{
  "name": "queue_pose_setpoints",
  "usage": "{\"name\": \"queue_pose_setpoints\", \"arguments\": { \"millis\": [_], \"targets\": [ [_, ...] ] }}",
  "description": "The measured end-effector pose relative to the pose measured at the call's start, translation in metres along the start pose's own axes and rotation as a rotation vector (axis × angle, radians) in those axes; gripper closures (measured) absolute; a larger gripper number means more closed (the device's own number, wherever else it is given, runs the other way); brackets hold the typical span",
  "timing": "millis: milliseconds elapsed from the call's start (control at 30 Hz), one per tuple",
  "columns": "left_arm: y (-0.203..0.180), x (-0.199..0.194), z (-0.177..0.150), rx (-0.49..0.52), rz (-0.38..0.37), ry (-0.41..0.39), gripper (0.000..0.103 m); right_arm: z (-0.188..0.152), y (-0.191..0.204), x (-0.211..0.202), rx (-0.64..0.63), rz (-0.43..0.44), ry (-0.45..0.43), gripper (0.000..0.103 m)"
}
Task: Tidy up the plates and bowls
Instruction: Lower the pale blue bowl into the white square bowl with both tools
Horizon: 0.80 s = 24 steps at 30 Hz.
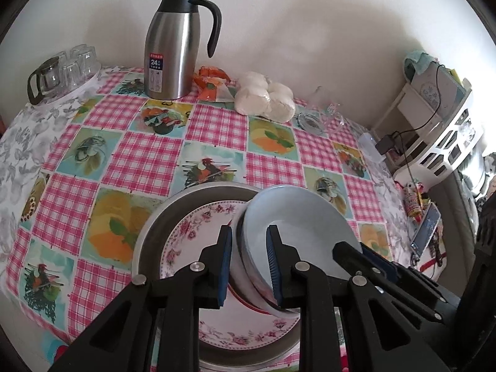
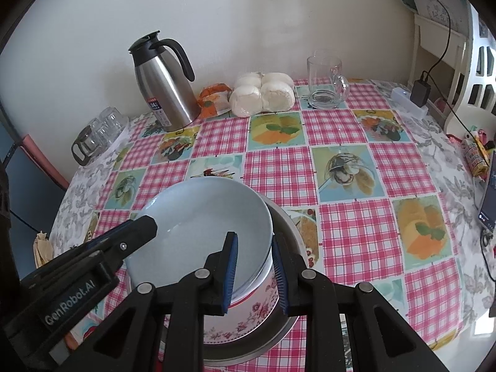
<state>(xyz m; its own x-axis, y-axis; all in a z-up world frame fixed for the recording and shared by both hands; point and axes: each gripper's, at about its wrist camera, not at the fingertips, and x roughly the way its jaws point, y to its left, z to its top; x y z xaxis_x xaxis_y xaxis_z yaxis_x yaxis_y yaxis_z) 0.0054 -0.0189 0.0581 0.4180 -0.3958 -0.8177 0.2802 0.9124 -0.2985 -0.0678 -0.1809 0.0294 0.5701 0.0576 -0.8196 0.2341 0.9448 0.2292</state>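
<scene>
While both grips stay on opposite sides of one rim, these are the risks, from the biggest thing down.

tabletop [image 2: 341,161]: covered in a slick checked cloth; if the stack is dragged rather than lifted, I judge the cloth could bunch and pull the steel flask [image 2: 167,93] or the glass mug [image 2: 325,80] at the far edge with it.

metal basin [image 1: 155,217]: sits on the cloth near the front edge and carries everything else; a sideways push from either arm could slide it toward that edge.

floral plate [image 1: 198,226]: lies flat inside the basin, under the bowl; a bowl set down hard or on its edge could chip it.

pale blue bowl [image 2: 201,217]: tilted, in or on a flower-patterned bowl below it whose seating I cannot make out, above the plate; it could slip and drop if one side lets go early, or crack if the two sides pull apart.

left hand-held gripper [image 1: 251,266]: nearly closed, pads clamped on the bowl's wall, one finger inside and one outside; a narrow pinch on glazed ware may slide.

right hand-held gripper [image 2: 255,274]: likewise almost closed, pinching the opposite side of the rim; uneven lifting against the left would tip the bowl further.
</scene>
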Motion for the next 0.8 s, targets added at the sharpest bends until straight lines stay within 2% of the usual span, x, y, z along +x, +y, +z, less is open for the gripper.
{"name": "queue_pose_setpoints", "arguments": {
  "millis": [533,633,800],
  "targets": [
    [0.007,0.006,-0.003,-0.038,0.013,0.03,0.073,-0.003,-0.004,0.011,-0.002,-0.031,0.041,0.077],
    [0.009,0.009,-0.004,-0.048,0.008,0.043,0.068,-0.003,-0.007,0.011,0.01,-0.03,0.038,0.077],
    [0.012,0.017,-0.005,-0.069,-0.014,0.075,0.064,-0.004,-0.011,0.021,0.031,-0.001,0.072,0.067]
  ]
}}
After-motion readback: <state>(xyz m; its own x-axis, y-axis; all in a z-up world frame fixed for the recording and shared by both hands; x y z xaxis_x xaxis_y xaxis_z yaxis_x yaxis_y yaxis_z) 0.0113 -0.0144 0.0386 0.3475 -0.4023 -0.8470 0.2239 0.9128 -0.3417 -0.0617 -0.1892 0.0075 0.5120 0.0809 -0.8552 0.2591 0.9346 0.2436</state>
